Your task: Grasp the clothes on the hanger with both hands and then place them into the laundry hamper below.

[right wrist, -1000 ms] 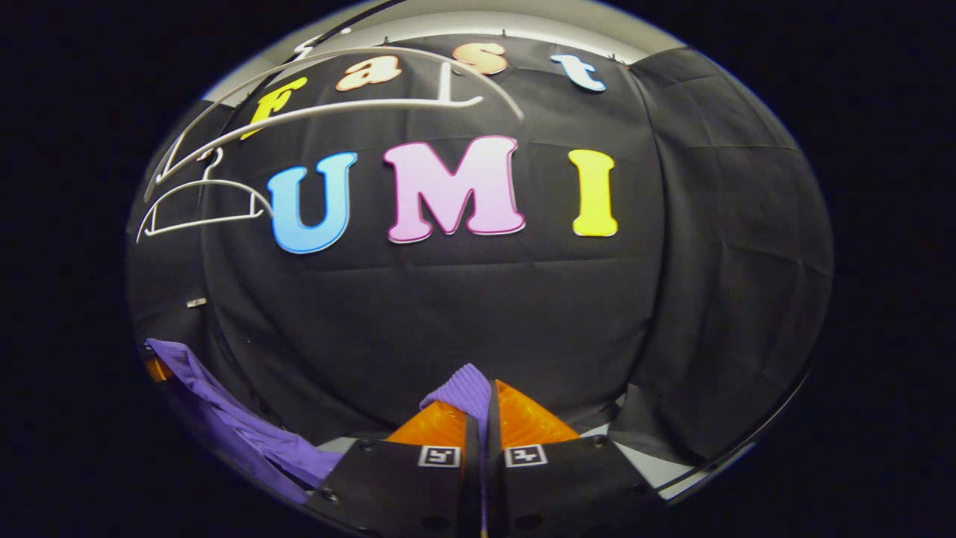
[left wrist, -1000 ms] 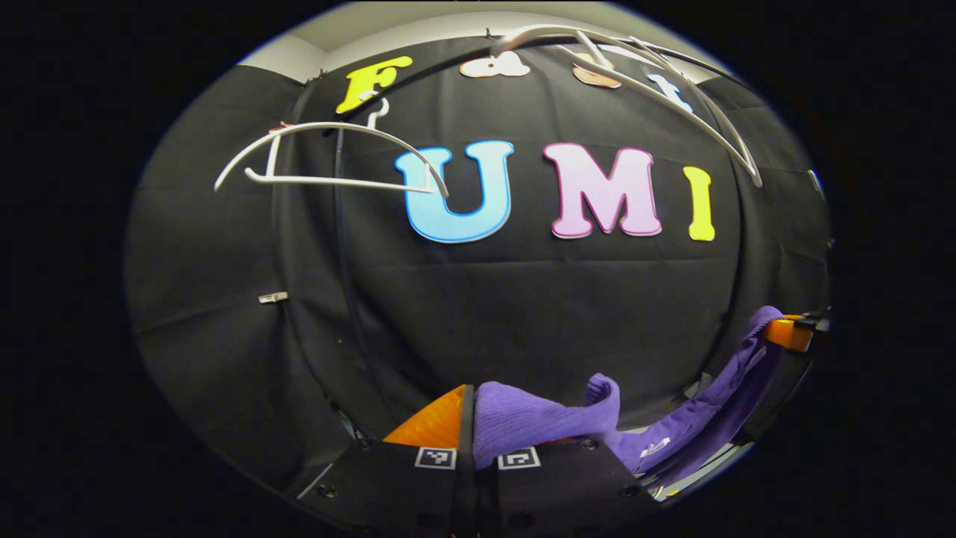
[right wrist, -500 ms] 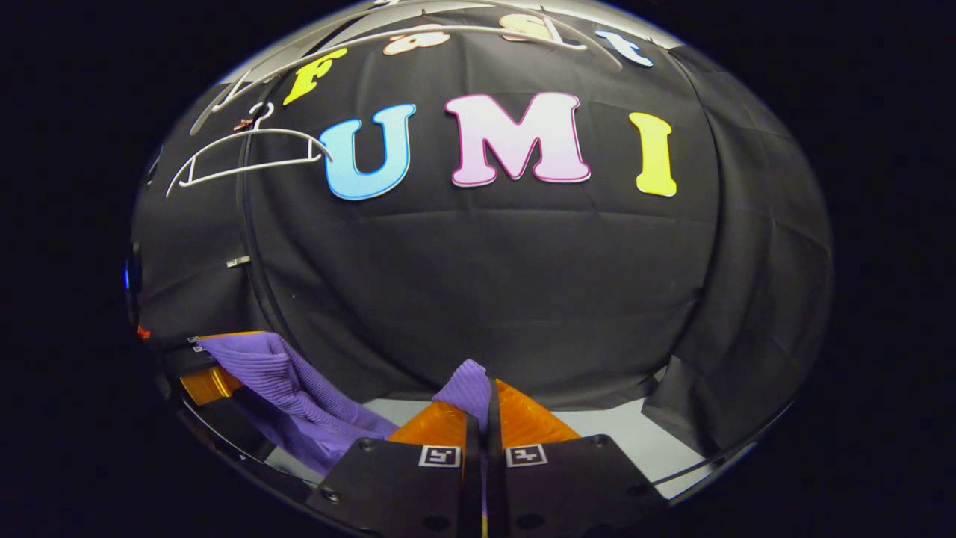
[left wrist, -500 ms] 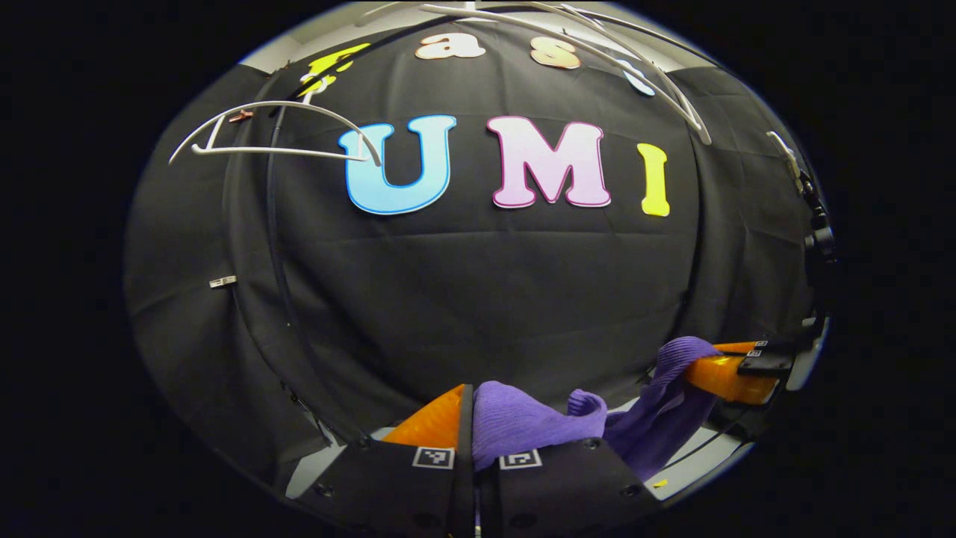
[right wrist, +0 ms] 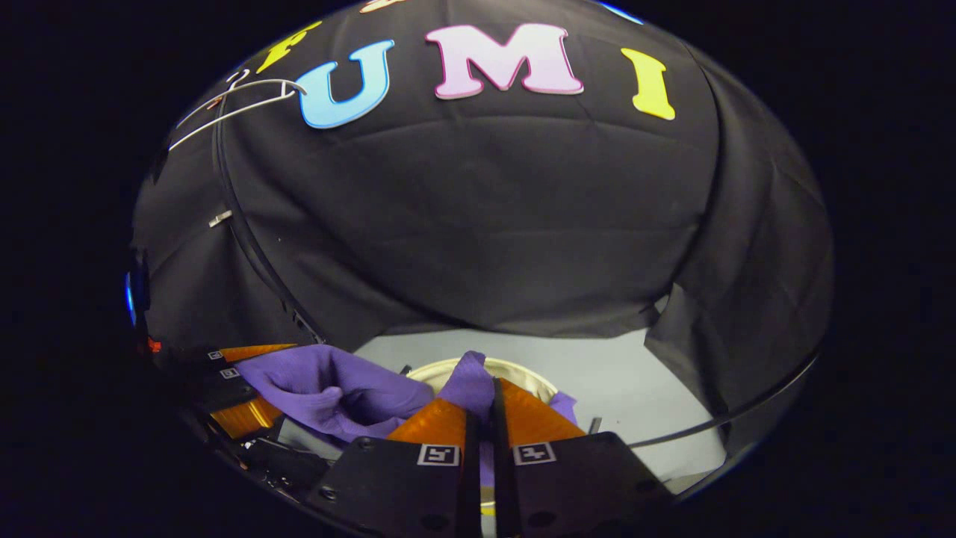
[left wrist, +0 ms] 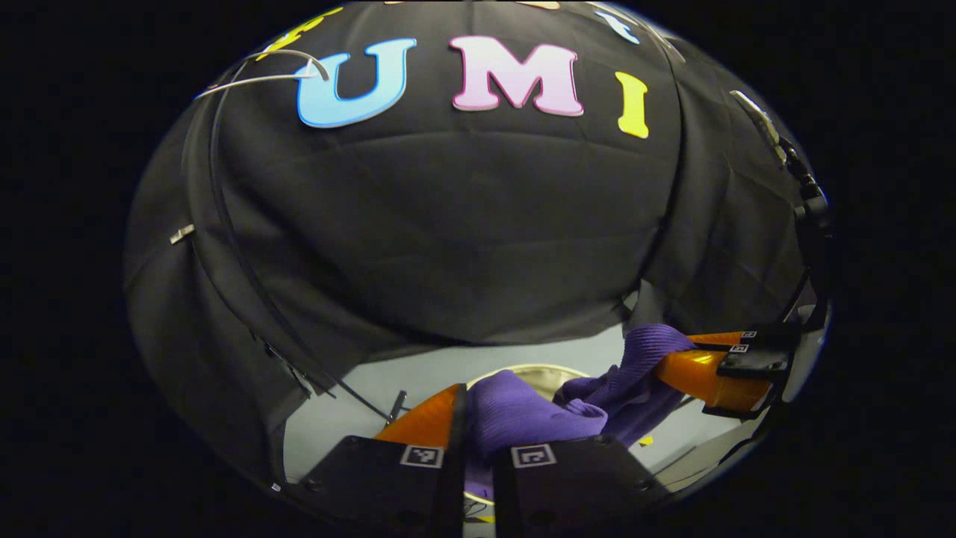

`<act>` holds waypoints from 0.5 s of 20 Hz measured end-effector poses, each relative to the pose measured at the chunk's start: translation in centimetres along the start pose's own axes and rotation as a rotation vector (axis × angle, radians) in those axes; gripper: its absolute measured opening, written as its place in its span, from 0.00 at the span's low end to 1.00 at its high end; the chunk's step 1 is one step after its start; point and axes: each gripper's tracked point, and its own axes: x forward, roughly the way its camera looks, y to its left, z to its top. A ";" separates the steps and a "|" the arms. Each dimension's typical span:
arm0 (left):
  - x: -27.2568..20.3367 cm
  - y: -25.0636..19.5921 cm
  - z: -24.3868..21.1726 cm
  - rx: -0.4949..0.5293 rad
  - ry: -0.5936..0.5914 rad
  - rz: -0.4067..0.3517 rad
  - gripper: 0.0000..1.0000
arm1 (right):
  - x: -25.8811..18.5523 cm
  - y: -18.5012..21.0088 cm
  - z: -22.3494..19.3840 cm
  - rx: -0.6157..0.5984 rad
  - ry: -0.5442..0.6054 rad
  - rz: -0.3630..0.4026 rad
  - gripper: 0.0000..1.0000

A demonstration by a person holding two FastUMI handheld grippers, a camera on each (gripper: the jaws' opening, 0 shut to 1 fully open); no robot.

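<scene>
A: Room first?

B: Black cloth wall (left wrist: 448, 224) all round, pale grey floor (left wrist: 358, 388) under its hem. White hanger (right wrist: 239, 101) hangs bare high up at the left. A thin dark cable (left wrist: 246, 284) runs down the cloth.

A: Hamper?

B: Only a cream round rim (right wrist: 523, 370) low in the right gripper view, just past the fingertips; the same rim (left wrist: 538, 371) peeks over the cloth in the left gripper view. Can't see inside.

A: Where's the garment vs. the grippers?

B: Purple garment (left wrist: 538, 411) is strung between the two — off the hanger, above the hamper rim, not in it. Left gripper (left wrist: 474, 418) is clamped on one bunched end, fabric bulging over its right finger. Right gripper (right wrist: 482, 403) is pinched tight on the other end, w/ a small tuft (right wrist: 469, 381) poking up between its fingers.

A: Each sees the other?

B: Yes. In the left gripper view the right one (left wrist: 717, 370) sits at the right edge, cloth draped over its tip. In the right gripper view the left one (right wrist: 239, 385) is at the left edge, purple folds (right wrist: 336, 392) sagging from it toward centre.

A: Look of the fabric?

B: Fine ribbed knit, violet, soft rolls & creases — slack in the middle.
</scene>
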 end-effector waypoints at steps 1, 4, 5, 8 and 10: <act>0.0 -0.4 -0.4 -0.007 0.024 -0.018 0.34 | 0.1 0.2 -0.3 0.008 0.013 0.014 0.12; 0.1 -0.4 -1.9 0.006 0.069 -0.011 0.78 | -0.2 0.0 -0.3 -0.004 0.018 0.015 0.69; 0.1 -0.2 -2.2 0.005 0.077 -0.012 0.93 | 0.1 -0.3 -0.5 -0.013 0.024 0.010 0.84; 0.1 -0.1 -3.3 -0.007 0.101 0.001 0.98 | -0.2 -1.0 -1.2 -0.022 0.044 -0.014 0.98; -0.3 0.1 -3.9 -0.016 0.106 0.004 0.98 | -0.6 -1.1 -1.6 -0.026 0.051 -0.025 0.99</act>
